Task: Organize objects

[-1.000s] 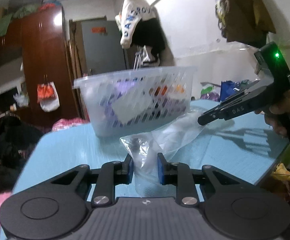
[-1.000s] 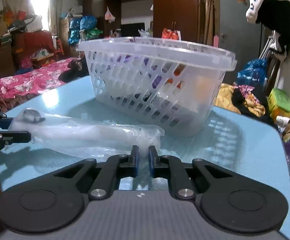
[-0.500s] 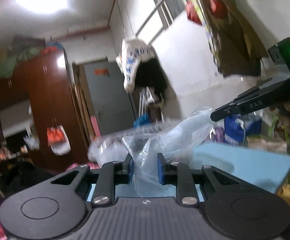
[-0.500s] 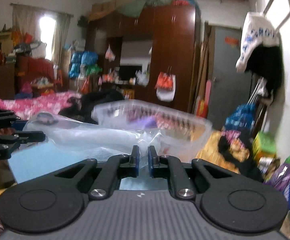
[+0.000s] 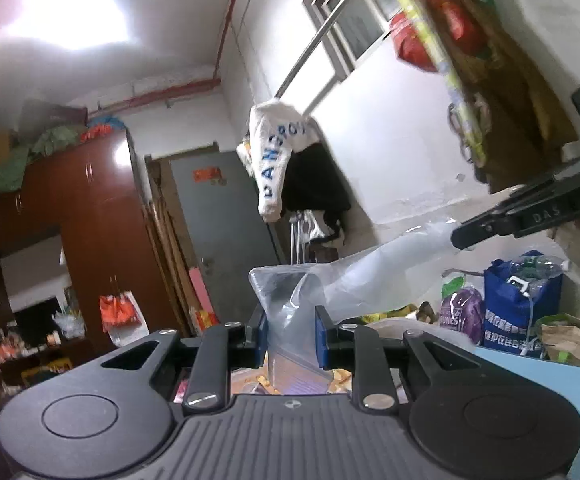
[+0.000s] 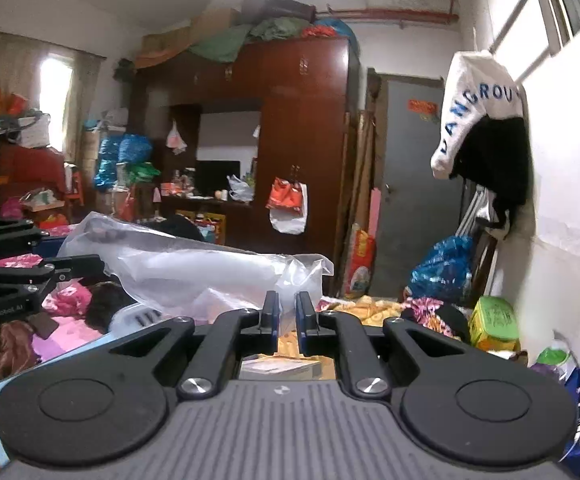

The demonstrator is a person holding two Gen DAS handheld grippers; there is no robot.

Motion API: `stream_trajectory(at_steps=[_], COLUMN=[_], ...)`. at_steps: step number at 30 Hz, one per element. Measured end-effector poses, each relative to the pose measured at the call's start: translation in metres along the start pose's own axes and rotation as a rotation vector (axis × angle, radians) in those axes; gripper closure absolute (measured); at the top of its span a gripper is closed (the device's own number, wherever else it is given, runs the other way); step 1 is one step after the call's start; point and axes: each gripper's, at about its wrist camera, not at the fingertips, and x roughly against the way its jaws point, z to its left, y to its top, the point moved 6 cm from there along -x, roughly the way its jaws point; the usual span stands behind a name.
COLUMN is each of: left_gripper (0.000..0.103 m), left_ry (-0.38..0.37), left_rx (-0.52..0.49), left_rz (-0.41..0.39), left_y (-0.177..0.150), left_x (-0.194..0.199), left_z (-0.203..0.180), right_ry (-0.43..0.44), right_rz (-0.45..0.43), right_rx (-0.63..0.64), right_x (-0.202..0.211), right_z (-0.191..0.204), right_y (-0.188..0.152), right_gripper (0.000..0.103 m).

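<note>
Two grippers: both clamp one clear plastic bag [image 5: 374, 276], one at each end.
Change since a second ago: bag and both grippers have risen off the blue table [image 5: 538, 380]; the left wrist view then faced the white basket on the tabletop, and now faces wall, door and ceiling, with only a strip of table at lower right.
Basket: it filled the right wrist view a second ago; now only a pale scrap of it [image 6: 135, 316] shows low behind the bag.
Left gripper [image 5: 291, 334]: pointing roughly level, jaws narrowed onto the bunched end of the bag, film pressed between the blue pads.
Right gripper [image 6: 285, 316]: tipped slightly downward, jaws almost fully closed, pinching a thin edge of the film.
Bag position: in the air, stretched between the two grippers, a long white object inside it lying roughly level.
Cross views: the right gripper's tip meets the bag's far end in the left wrist view; the left gripper shows at the left edge of the right wrist view.
Background: brown wardrobe [image 6: 302, 128], grey door [image 5: 225, 216], white garment [image 6: 478, 100] hanging by the wall.
</note>
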Motion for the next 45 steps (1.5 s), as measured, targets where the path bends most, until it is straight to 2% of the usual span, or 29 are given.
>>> stream_trajectory(at_steps=[5,12,13,15,16,17,19,20,21,23,25,28,30,32,33,35,38,40,42,45], left_gripper=[0.076,0.074,0.07,0.05,0.035,0.028,0.024,0.021,0.019,0.009,0.0,0.0,0.0,0.0,0.0,0.0,0.0,0.0,0.0,0.0], left_ry=[0.01,0.001,0.004,0.033,0.057,0.075,0.085,0.09,0.094,0.09,0.072,0.014,0.01,0.017,0.017,0.012,-0.009,0.015,0.041,-0.014], left_rx=[0.008,0.026,0.027,0.023,0.027,0.04,0.074,0.098,0.12,0.165,0.207,0.275,0.289,0.27,0.261,0.248,0.202,0.164,0.178,0.186], left_rz=[0.094,0.217,0.228,0.236,0.232,0.218,0.177,0.159,0.141,0.1,0.098,0.12,0.137,0.143,0.147,0.162,0.187,0.254,0.303,0.32], left_y=[-0.017,-0.047,-0.052,-0.059,-0.06,-0.06,-0.057,-0.055,-0.051,-0.044,-0.041,-0.037,-0.033,-0.027,-0.024,-0.017,-0.008,-0.008,-0.012,-0.016], left_x=[-0.05,-0.092,-0.093,-0.093,-0.092,-0.088,-0.072,-0.064,-0.056,-0.037,-0.024,-0.009,-0.001,0.011,0.017,0.028,0.045,0.054,0.057,0.048], left_z=[0.006,0.008,0.009,0.012,0.015,0.02,0.028,0.032,0.036,0.043,0.046,0.047,0.045,0.041,0.038,0.032,0.017,0.006,-0.002,-0.014], right_ry=[-0.018,-0.007,-0.008,0.01,0.007,-0.003,-0.021,-0.028,-0.033,-0.019,-0.01,-0.061,-0.128,-0.217,-0.223,-0.194,-0.101,-0.066,-0.057,-0.072], right_rz=[0.068,0.117,0.113,0.122,0.12,0.113,0.098,0.082,0.061,0.017,-0.008,0.008,0.025,0.001,-0.029,-0.053,0.02,0.072,0.067,0.037], right_rx=[-0.03,-0.071,-0.085,-0.108,-0.105,-0.092,-0.072,-0.076,-0.081,-0.083,-0.089,-0.107,-0.153,-0.166,-0.154,-0.146,-0.186,-0.199,-0.212,-0.204], right_x=[-0.039,-0.058,-0.057,-0.056,-0.053,-0.05,-0.042,-0.038,-0.032,-0.017,-0.004,0.006,0.009,0.021,0.028,0.043,0.06,0.065,0.068,0.061], right_z=[-0.011,-0.016,-0.017,-0.018,-0.017,-0.016,-0.015,-0.016,-0.017,-0.016,-0.016,-0.016,-0.017,-0.012,-0.006,0.004,0.015,0.013,0.01,0.001], right_y=[-0.016,-0.04,-0.042,-0.046,-0.047,-0.046,-0.046,-0.044,-0.042,-0.038,-0.032,-0.026,-0.024,-0.024,-0.025,-0.024,-0.023,-0.022,-0.021,-0.025], right_gripper=[0.093,0.091,0.086,0.056,0.051,0.044,0.027,0.01,0.0,0.0,0.0,0.0,0.0,0.0,0.0,0.0,0.0,0.0,0.0,0.0])
